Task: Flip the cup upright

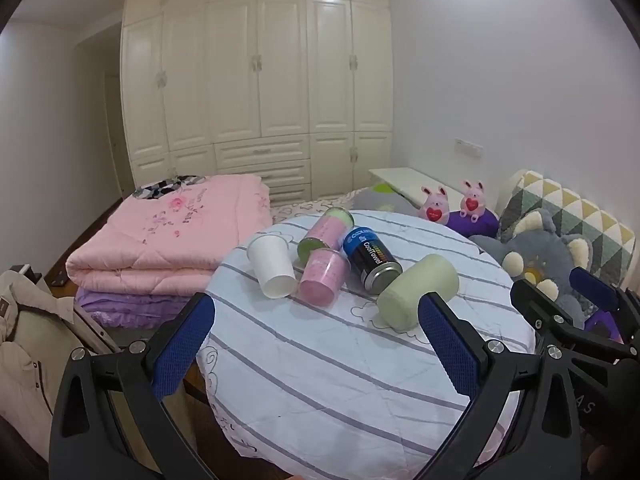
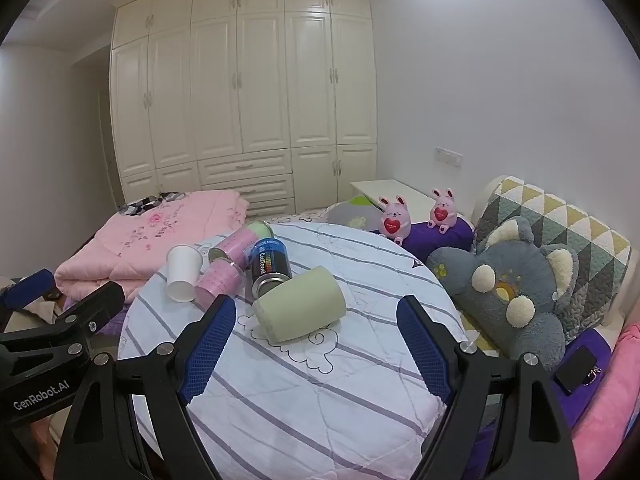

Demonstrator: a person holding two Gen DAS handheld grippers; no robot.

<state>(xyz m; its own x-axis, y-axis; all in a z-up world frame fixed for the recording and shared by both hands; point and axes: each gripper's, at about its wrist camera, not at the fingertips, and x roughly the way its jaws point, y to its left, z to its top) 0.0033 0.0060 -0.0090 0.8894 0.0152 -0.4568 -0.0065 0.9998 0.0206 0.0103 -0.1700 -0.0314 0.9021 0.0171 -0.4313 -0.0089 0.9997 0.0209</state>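
Observation:
Several cups and cans lie on their sides on a round table with a striped cloth (image 1: 320, 380) (image 2: 320, 400). A pale green cup (image 1: 418, 296) (image 2: 300, 305) lies nearest. A white paper cup (image 1: 272, 266) (image 2: 183, 267), a pink cup (image 1: 323, 276) (image 2: 220, 280), a pink and green can (image 1: 326, 232) (image 2: 240, 245) and a dark Cool Towel can (image 1: 370, 259) (image 2: 270, 266) lie behind it. My left gripper (image 1: 316, 320) is open and empty, short of the cups. My right gripper (image 2: 316, 320) is open and empty, just short of the green cup.
A folded pink quilt (image 1: 168, 240) (image 2: 160, 236) lies on the bed to the left. Plush toys (image 1: 540, 256) (image 2: 516, 296) and a patterned cushion (image 2: 560, 232) lie right of the table. A beige jacket (image 1: 32, 340) is at the far left. A white wardrobe (image 1: 256, 80) fills the back wall.

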